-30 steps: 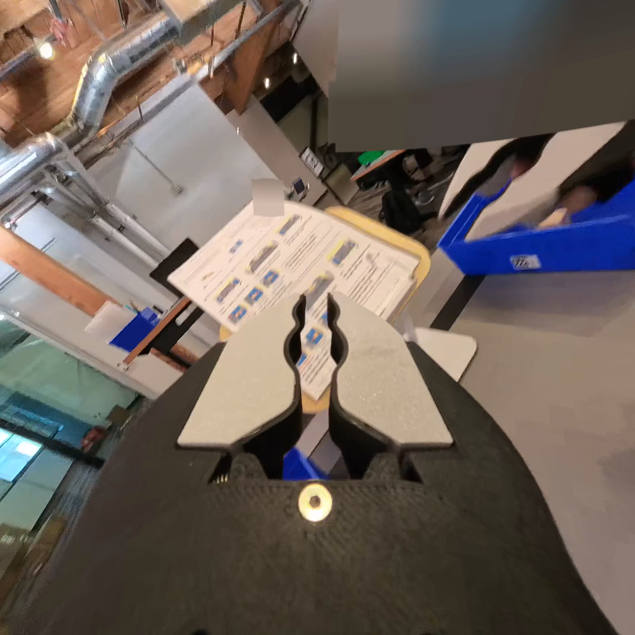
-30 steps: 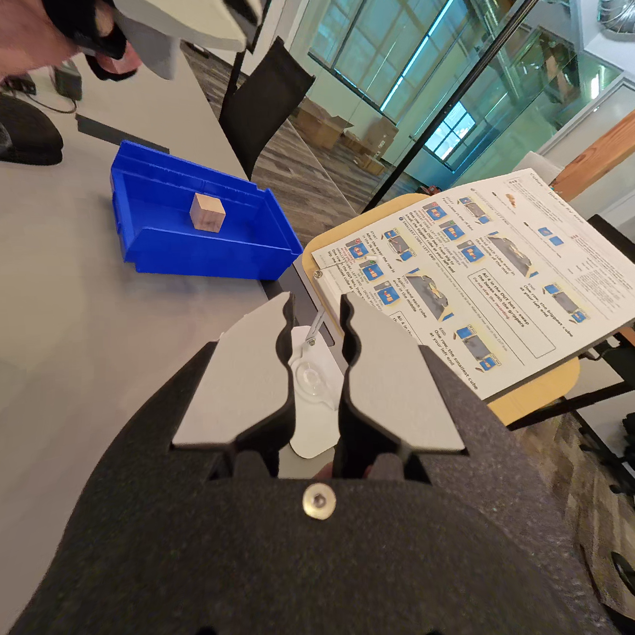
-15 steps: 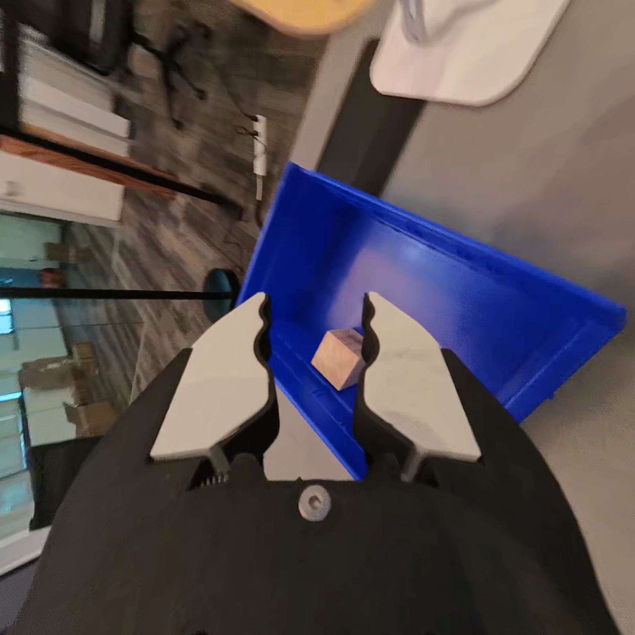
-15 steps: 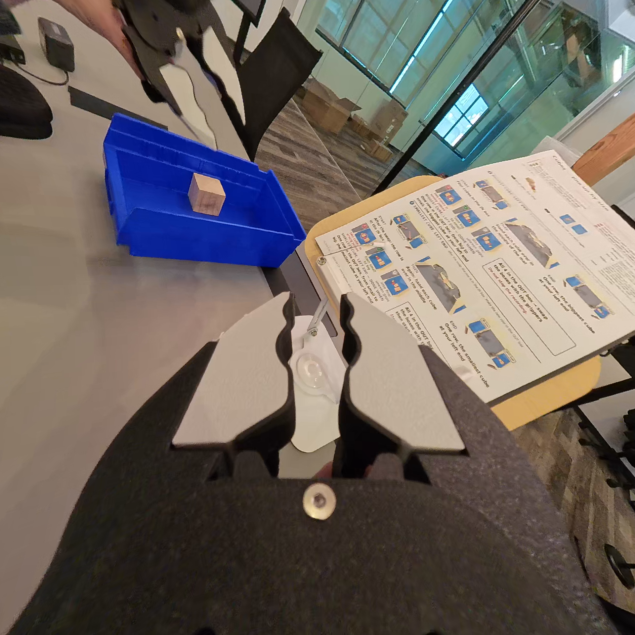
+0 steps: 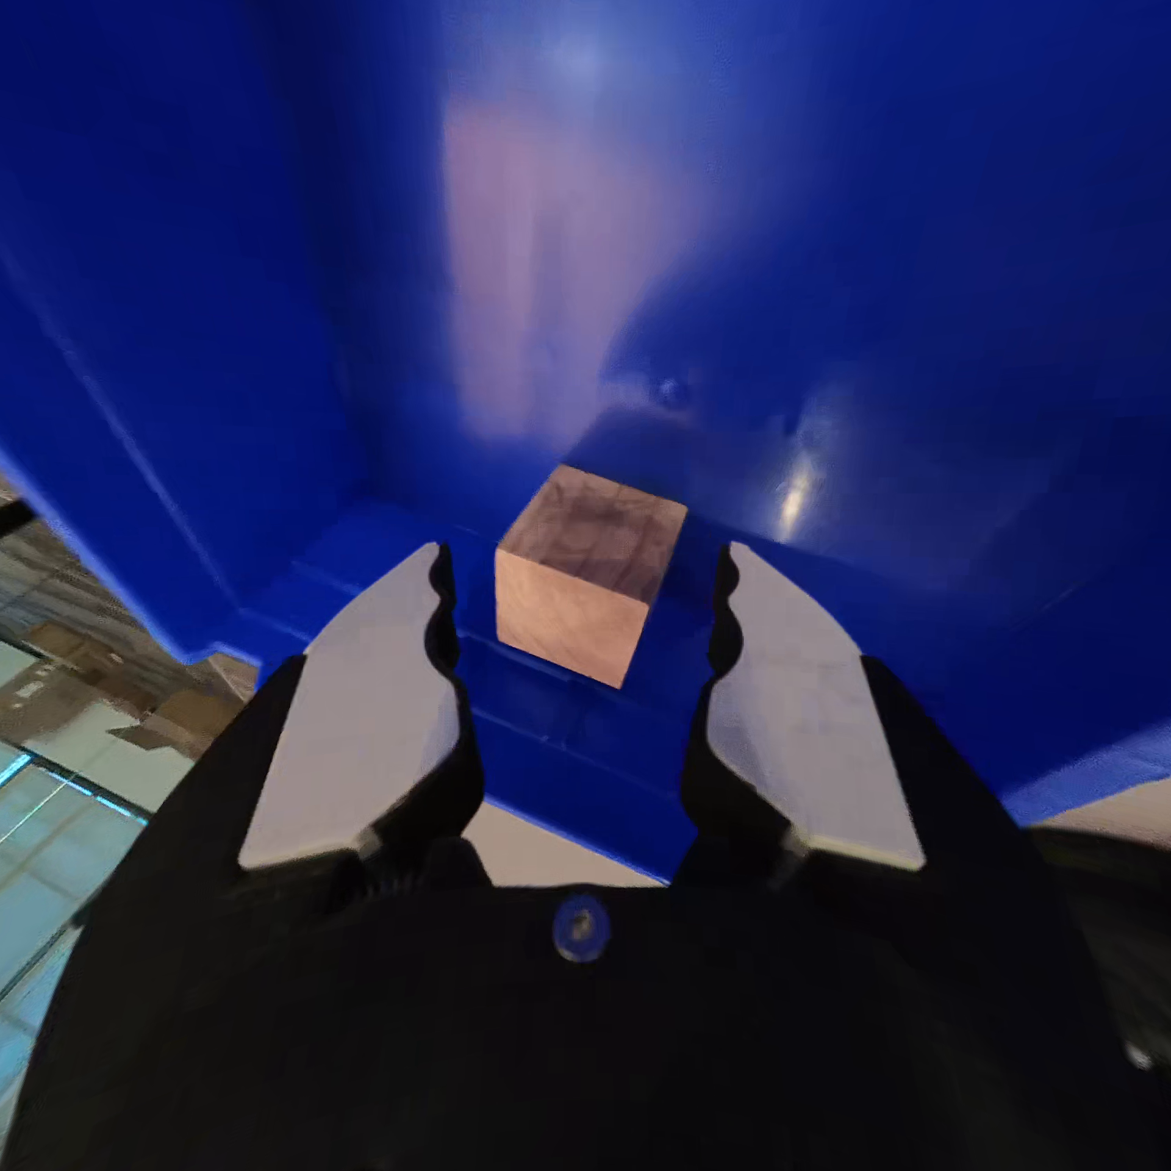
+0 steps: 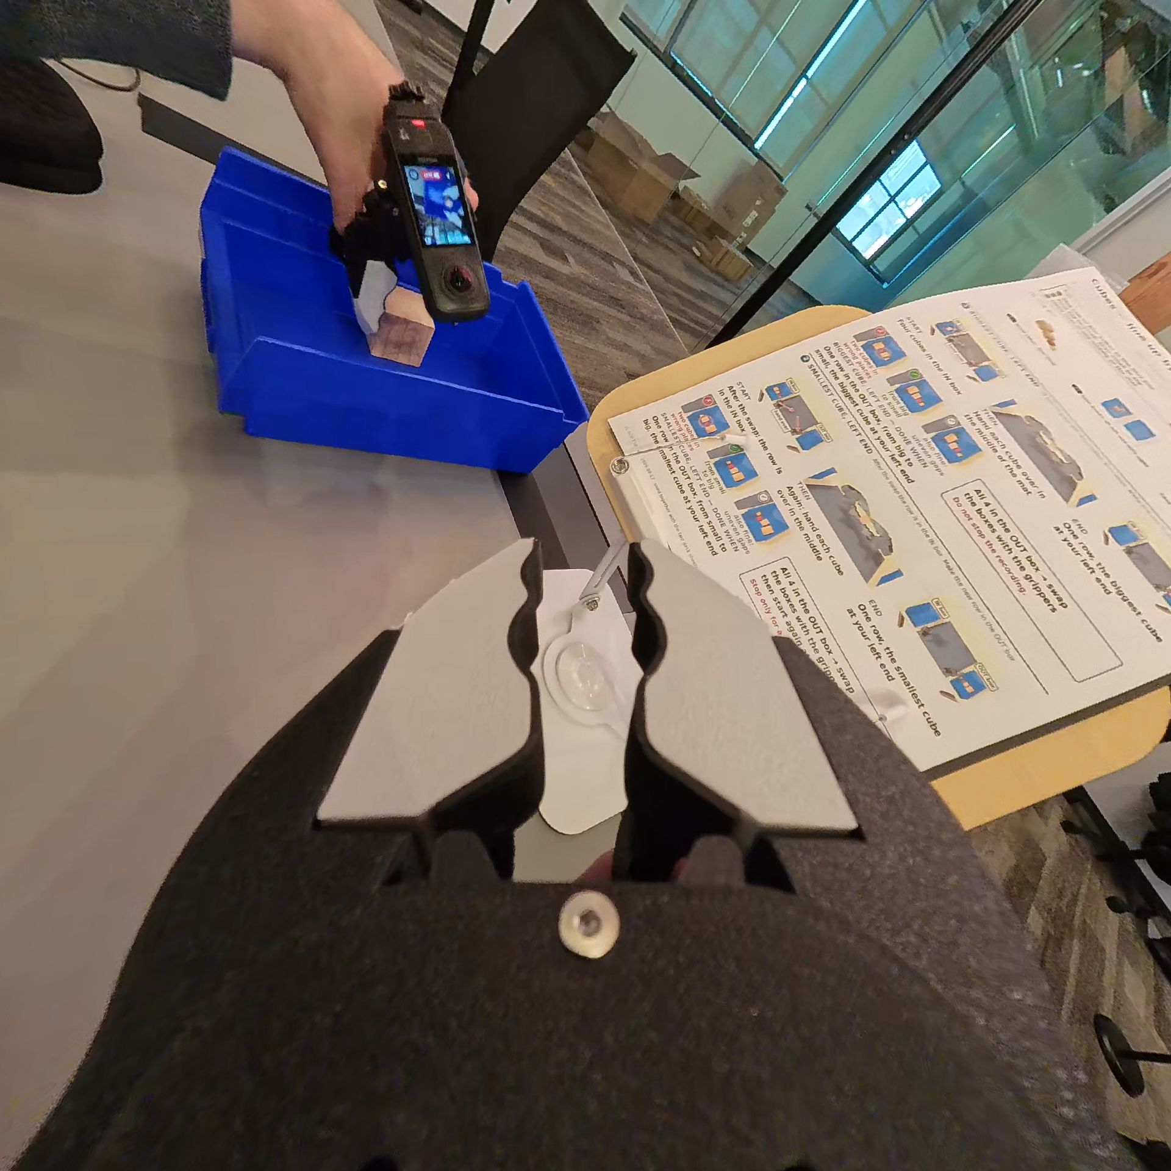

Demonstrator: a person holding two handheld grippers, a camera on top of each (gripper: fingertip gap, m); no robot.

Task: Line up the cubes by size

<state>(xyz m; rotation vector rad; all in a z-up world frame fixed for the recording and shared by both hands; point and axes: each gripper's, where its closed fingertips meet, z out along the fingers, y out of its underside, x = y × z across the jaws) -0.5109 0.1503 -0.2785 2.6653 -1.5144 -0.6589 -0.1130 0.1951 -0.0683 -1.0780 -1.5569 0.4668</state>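
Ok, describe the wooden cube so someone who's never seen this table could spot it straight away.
Find the blue bin at the grey table's far edge. The wooden cube sits on its floor, between the left gripper's open jaws, untouched. It is the bin's only tan, square-edged thing.

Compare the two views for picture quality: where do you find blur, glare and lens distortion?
Left wrist view: soft motion blur throughout, pale glare patches on the blue bin wall; the wooden cube stays readable. Right wrist view: sharper, evenly lit, yet wide-angle bending curves the table edge and the instruction sheet.
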